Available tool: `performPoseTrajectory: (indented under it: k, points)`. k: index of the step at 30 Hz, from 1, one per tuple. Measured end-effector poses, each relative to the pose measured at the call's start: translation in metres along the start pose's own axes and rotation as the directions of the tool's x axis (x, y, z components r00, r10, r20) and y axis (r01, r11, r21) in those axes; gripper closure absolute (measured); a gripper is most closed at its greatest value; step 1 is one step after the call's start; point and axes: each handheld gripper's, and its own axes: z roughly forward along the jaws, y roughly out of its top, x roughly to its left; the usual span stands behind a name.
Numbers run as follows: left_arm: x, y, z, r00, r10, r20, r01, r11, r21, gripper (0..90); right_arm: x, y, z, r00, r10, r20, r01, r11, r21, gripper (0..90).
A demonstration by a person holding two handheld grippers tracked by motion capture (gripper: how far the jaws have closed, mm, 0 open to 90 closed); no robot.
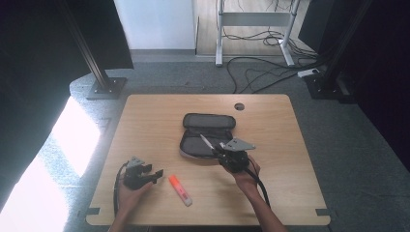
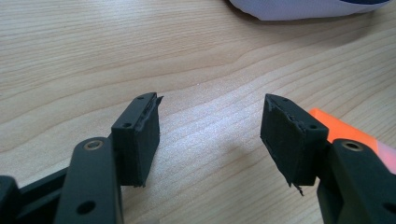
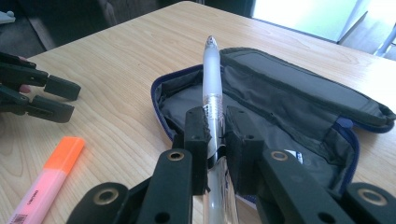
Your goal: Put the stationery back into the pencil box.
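Observation:
A grey pencil case (image 1: 205, 133) lies unzipped and spread flat at the table's middle; its inside also fills the right gripper view, pencil case (image 3: 289, 107). My right gripper (image 1: 218, 147) hovers over the case's near edge, shut on a white pen (image 1: 208, 142) that points up and away. In the right gripper view the pen (image 3: 212, 79) runs between the two pads (image 3: 196, 135) of my right gripper (image 3: 217, 135). An orange highlighter (image 1: 180, 190) lies on the wood near the front. My left gripper (image 1: 157, 175) rests left of it, open and holding nothing, left gripper (image 2: 210, 135).
The wooden table (image 1: 285, 159) has a round cable hole (image 1: 239, 106) at its far side. Black frame posts (image 1: 99, 72) stand beyond the far corners. Cables (image 1: 261, 72) lie on the floor behind. The highlighter's orange cap (image 2: 343, 126) peeks out behind my left gripper's right jaw.

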Motion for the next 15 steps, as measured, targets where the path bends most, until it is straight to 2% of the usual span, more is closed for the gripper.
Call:
performPoseTrajectory:
  k: [15]
  points:
    - [0.001, 0.000, 0.000, 1.0000, -0.003, 0.001, 0.003, 1.0000, -0.001, 37.8, -0.009, 0.007, 0.013, 1.0000, 0.002, 0.003, -0.002, 1.000, 0.024, 78.8]
